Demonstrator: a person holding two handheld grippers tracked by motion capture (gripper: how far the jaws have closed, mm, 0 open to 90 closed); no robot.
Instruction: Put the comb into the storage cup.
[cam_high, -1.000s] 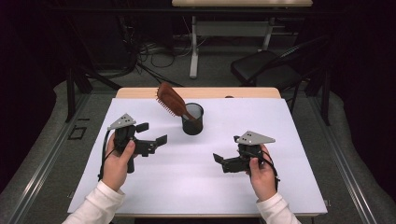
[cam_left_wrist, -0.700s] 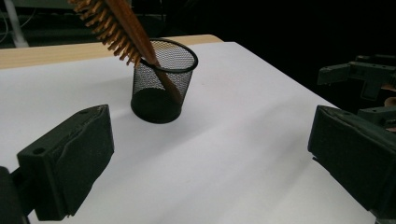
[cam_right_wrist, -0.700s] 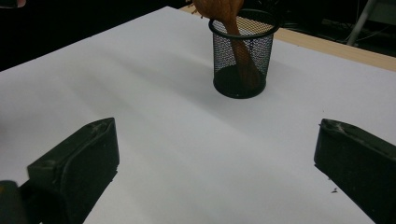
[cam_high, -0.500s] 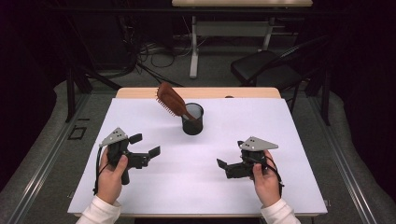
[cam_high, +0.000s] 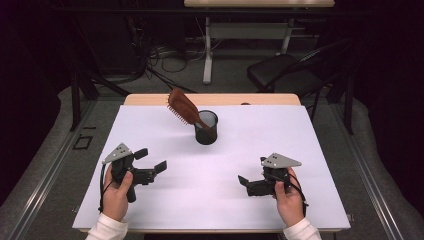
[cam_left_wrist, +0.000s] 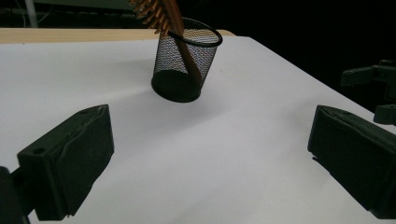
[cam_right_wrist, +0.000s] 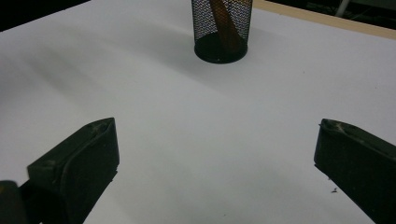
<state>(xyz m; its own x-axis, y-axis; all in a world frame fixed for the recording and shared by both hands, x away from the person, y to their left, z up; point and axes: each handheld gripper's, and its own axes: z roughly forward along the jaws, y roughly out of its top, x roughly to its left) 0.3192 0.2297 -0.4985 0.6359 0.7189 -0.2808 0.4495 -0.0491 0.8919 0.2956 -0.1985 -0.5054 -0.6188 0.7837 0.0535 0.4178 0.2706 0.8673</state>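
Observation:
A black mesh cup (cam_high: 206, 128) stands upright on the white table (cam_high: 260, 135), toward the back middle. A brown hairbrush (cam_high: 181, 106) leans in it, handle down, bristled head sticking out to the upper left. The cup (cam_left_wrist: 186, 60) and the brush (cam_left_wrist: 161, 14) lie ahead of my left gripper (cam_high: 150, 160), which is held at the front left, open and empty. My right gripper (cam_high: 248, 185) is at the front right, open, nothing between its jaws. The cup (cam_right_wrist: 221, 29) sits well beyond it with the brush handle (cam_right_wrist: 223, 23) inside.
The table's wooden back edge (cam_high: 212, 99) shows behind the white sheet. A black chair (cam_high: 285, 75) and a desk frame (cam_high: 207, 50) stand on the floor beyond. The right gripper (cam_left_wrist: 373, 84) appears at the far right of the left gripper view.
Both hands have drawn back toward the front edge of the table, the left gripper also shifting outward to the left. The cup and brush have not moved.

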